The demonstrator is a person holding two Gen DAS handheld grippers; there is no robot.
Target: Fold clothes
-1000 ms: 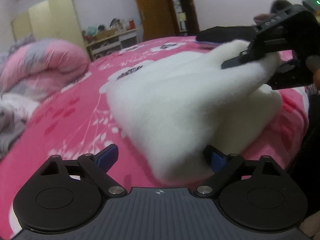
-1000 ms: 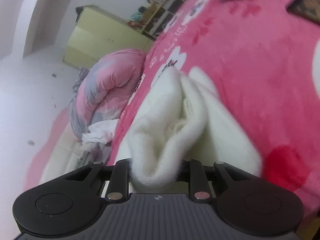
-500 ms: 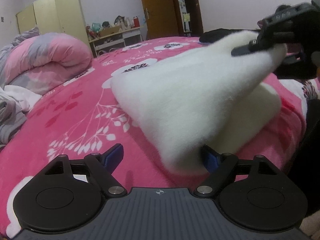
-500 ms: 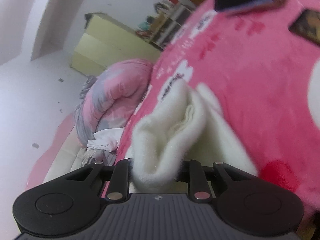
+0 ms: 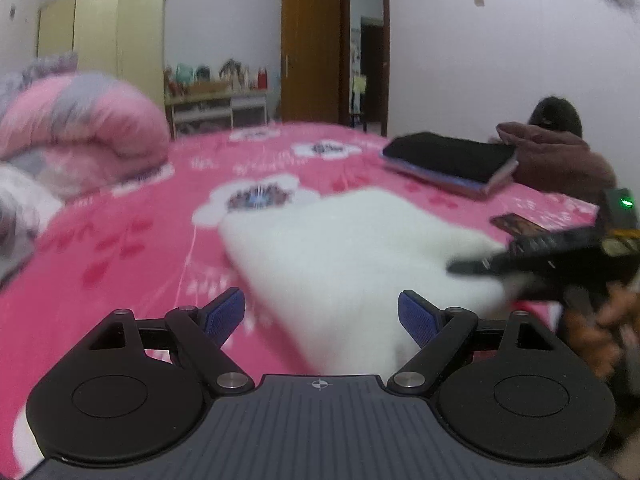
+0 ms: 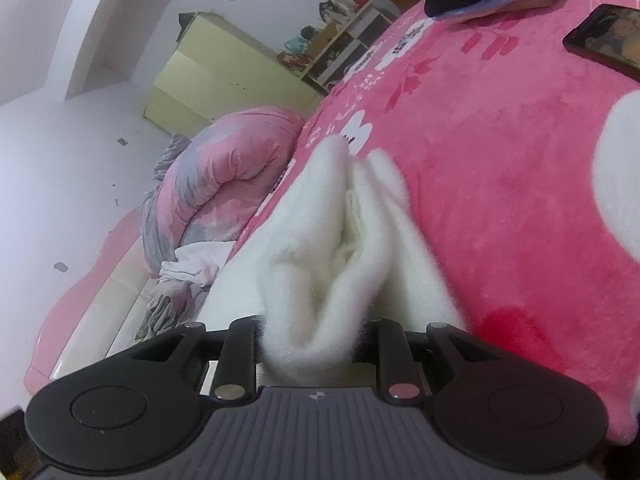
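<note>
A white fluffy garment [image 5: 352, 256] lies folded on the pink flowered bedspread [image 5: 120, 256]. My left gripper [image 5: 320, 316] is open just above its near edge, blue pads [image 5: 224, 314] wide apart and not pinching the cloth. My right gripper [image 5: 532, 260] shows at the right of the left wrist view, low over the bed, clamped on the garment's right edge. In the right wrist view the right gripper [image 6: 314, 344] is shut on a bunched fold of the white garment [image 6: 320, 264], which hides the fingertips.
A stack of dark folded clothes [image 5: 448, 160] and a brown coat [image 5: 560, 156] sit at the far right of the bed. A phone [image 6: 604, 40] lies near them. A rolled pink and grey duvet [image 5: 80, 132] and loose laundry [image 6: 192, 264] occupy the left.
The right gripper has come down from its raised position, laying the white garment flat on the bed. The left gripper has pulled back slightly, its right pad off the cloth.
</note>
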